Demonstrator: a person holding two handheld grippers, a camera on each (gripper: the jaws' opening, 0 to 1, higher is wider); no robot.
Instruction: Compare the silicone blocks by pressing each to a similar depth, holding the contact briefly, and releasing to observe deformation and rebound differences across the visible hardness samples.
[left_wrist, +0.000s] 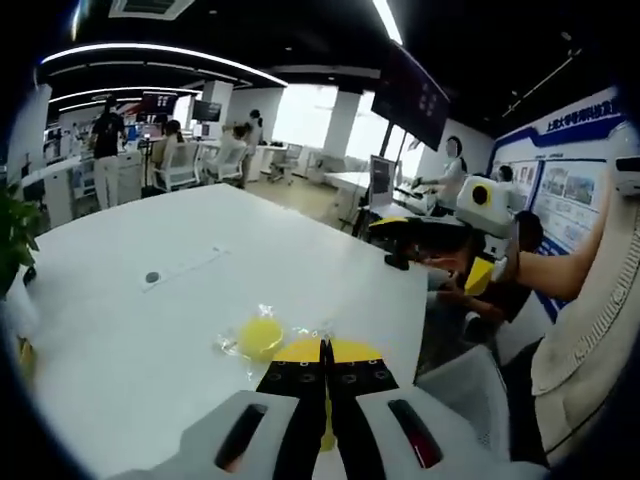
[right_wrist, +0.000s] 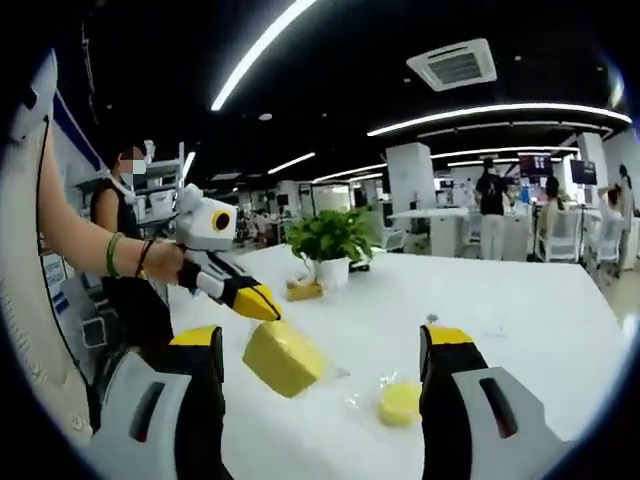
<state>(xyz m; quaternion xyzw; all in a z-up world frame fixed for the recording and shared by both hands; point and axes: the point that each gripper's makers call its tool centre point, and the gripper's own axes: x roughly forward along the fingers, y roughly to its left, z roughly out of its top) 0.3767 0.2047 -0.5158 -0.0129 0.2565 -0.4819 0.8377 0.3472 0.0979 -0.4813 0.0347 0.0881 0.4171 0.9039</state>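
My left gripper (left_wrist: 325, 352) is shut, and a sliver of yellow shows between its jaws. In the right gripper view it (right_wrist: 262, 305) comes in from the left with a yellow silicone block (right_wrist: 283, 357) hanging at its tips above the white table (right_wrist: 520, 320). The block seems to sit in a clear wrap. A smaller round yellow sample (right_wrist: 400, 403) in a clear bag lies on the table, just ahead of the left gripper's tips (left_wrist: 260, 335). My right gripper (right_wrist: 325, 345) stands wide open with nothing between its jaws, and it hovers off the table's right side (left_wrist: 435, 250).
A potted plant (right_wrist: 330, 240) stands on the table with a small yellow object (right_wrist: 303, 290) beside its pot. The table's right edge (left_wrist: 420, 300) drops off near a seated person (left_wrist: 450, 175). Desks and several people fill the far office.
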